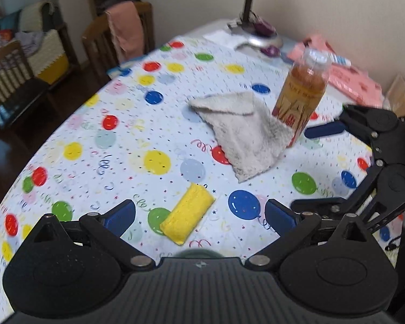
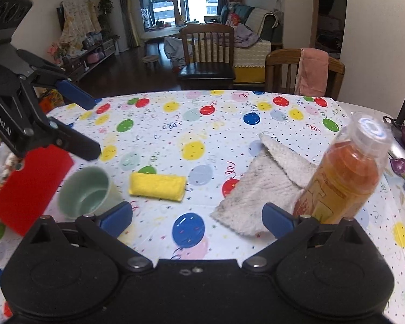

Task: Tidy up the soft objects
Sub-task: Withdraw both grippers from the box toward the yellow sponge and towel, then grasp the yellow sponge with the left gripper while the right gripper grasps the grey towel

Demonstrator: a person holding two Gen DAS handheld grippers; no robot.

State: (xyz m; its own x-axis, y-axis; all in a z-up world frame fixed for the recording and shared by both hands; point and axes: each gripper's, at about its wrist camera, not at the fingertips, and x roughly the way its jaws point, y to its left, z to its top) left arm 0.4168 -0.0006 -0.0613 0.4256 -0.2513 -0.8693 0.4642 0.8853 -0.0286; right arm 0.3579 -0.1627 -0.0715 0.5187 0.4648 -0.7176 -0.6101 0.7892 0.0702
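A yellow sponge (image 1: 187,213) lies on the balloon-print tablecloth (image 1: 137,124), just ahead of my left gripper (image 1: 199,217), whose blue pads stand wide apart and touch nothing. Farther on, a folded white towel (image 1: 243,132) rests against an orange drink bottle (image 1: 302,94). My right gripper (image 1: 302,167) enters from the right, open, near the bottle. In the right wrist view the right gripper (image 2: 197,220) is open and empty over the cloth, with the towel (image 2: 264,186) and bottle (image 2: 343,178) close to its right finger. The sponge (image 2: 158,185) is at centre and the left gripper (image 2: 91,127) hovers at the left.
A pale green cup (image 2: 86,191) lies on its side left of the sponge, beside a red flat piece (image 2: 29,186). A desk lamp (image 1: 256,37) and pink packets (image 1: 348,78) sit at the table's far corner. Wooden chairs (image 2: 206,54) stand beyond the table edge.
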